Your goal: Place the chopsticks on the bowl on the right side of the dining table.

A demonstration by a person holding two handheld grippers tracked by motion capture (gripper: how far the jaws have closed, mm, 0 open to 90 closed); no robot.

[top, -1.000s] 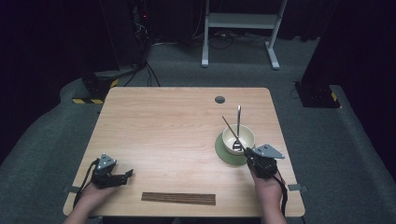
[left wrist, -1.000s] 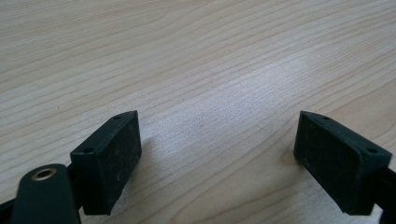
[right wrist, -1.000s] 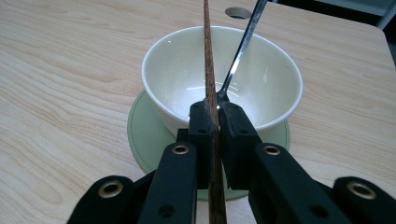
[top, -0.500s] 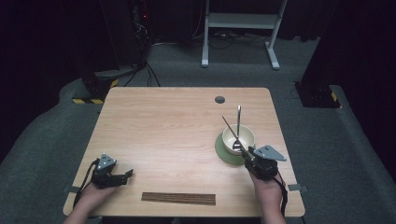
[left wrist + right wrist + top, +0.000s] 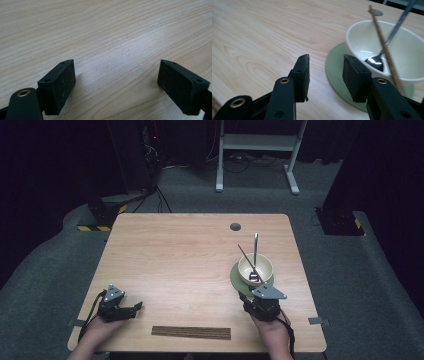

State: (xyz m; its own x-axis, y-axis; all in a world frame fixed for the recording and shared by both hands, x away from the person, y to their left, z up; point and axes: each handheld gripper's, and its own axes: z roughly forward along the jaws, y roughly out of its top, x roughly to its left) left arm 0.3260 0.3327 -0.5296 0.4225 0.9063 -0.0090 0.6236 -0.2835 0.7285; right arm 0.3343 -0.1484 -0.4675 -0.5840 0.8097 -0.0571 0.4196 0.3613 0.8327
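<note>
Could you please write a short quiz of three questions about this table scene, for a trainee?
1. True or false: the cream ceramic bowl stands on the pale green round saucer.
2. Which two things lean in the bowl? A) metal spoon and thin wooden stick B) fork and knife
3. Fill in: nothing lies between the open jaws of the right gripper; its jaws have just been ____.

Key: 1 true; 2 A; 3 opening
</note>
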